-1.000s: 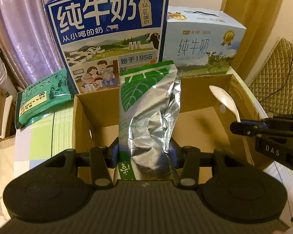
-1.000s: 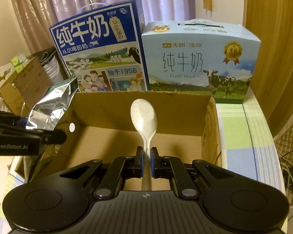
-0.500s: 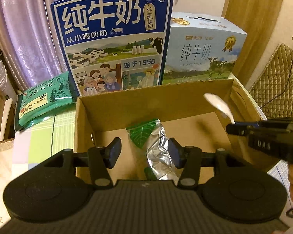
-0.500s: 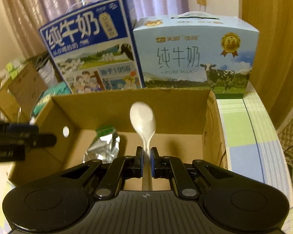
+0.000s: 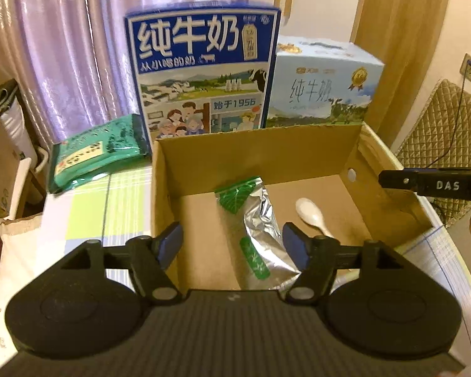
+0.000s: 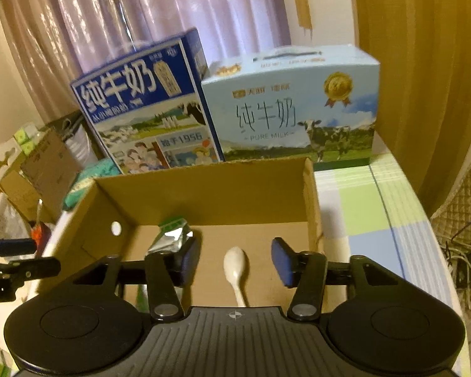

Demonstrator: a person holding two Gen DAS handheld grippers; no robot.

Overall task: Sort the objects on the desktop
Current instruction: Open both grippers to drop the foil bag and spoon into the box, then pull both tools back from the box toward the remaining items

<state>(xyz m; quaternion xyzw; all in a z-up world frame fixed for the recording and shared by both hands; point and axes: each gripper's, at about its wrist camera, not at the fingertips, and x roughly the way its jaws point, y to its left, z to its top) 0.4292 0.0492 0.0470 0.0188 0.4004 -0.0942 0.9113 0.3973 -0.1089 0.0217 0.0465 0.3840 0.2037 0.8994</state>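
My left gripper (image 5: 232, 245) stood with its jaws wide apart and empty above the near edge of the cardboard box (image 5: 254, 150). The silver foil pouch (image 5: 260, 226) lay flat on the box floor, below and between those fingers, touching neither. My right gripper (image 6: 235, 264) was likewise spread wide and held nothing. The white spoon (image 6: 235, 267) lay on the box floor between its fingers, bowl pointing away, just beside the pouch.

Right gripper (image 6: 235, 262) jaws spread wide above cardboard box (image 6: 216, 194); white spoon (image 6: 235, 267) lies free on its floor, foil pouch (image 6: 171, 238) at 10 o'clock.
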